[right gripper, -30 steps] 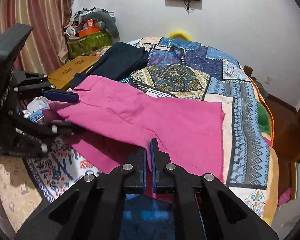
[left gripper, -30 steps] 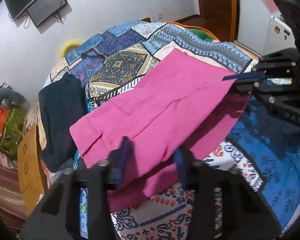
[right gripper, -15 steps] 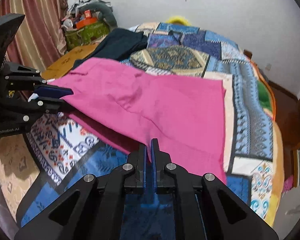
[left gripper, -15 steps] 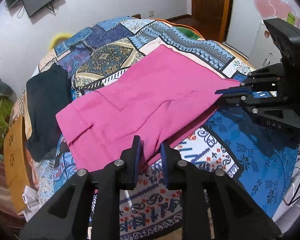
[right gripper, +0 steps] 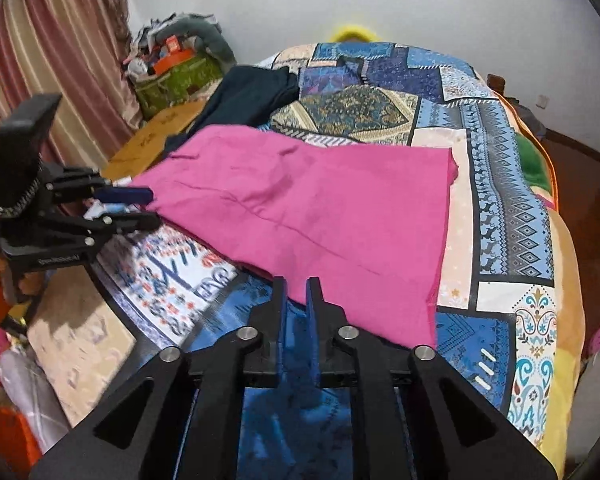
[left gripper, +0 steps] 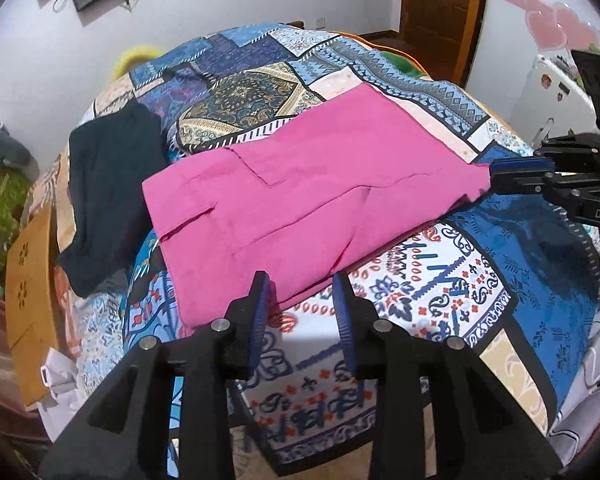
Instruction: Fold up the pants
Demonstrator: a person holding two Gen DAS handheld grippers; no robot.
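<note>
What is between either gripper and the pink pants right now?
Nothing visible. The pink pants lie folded on the patterned bedspread; the left gripper and right gripper sit open at their near edge. The dark garment lies beyond, out of the way.

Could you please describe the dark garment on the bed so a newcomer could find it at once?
Start at the patchwork bedspread. The pink pants lie flat across its middle. Just beyond their waistband end, near the bed's edge, lies the dark navy garment, the only plain dark cloth there.
</note>
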